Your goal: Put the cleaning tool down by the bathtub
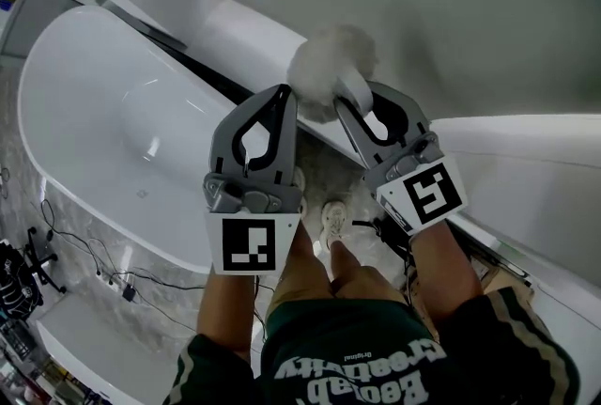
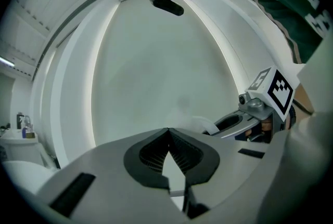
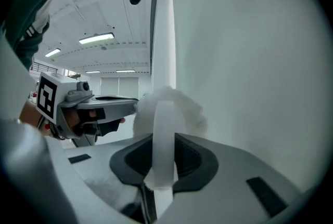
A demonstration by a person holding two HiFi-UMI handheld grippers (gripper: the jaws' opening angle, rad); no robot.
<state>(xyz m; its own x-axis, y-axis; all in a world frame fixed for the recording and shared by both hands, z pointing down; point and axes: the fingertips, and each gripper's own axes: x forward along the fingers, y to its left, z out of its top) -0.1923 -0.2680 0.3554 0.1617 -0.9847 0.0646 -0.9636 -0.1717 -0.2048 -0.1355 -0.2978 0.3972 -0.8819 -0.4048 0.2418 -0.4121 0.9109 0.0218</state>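
Observation:
The cleaning tool point(image 1: 329, 65) is a fluffy white puff with a white strap handle point(image 3: 162, 134). My right gripper point(image 1: 352, 101) is shut on that strap, and the puff point(image 3: 174, 106) sticks out past its tips, close to a grey wall. The white oval bathtub point(image 1: 33, 65) lies to the left and below in the head view. Beside the right gripper, my left gripper point(image 1: 285, 96) is shut with nothing between its jaws point(image 2: 167, 132). In the left gripper view the right gripper point(image 2: 244, 121) shows at the right. The left gripper point(image 3: 104, 103) shows at the left of the right gripper view.
A second white tub or ledge point(image 1: 526, 159) runs along the right. The person's legs and a pale shoe point(image 1: 333, 225) stand on the marble floor between the tubs. Cables point(image 1: 94, 272) trail over the floor at lower left. The grey wall point(image 1: 470, 8) fills the upper right.

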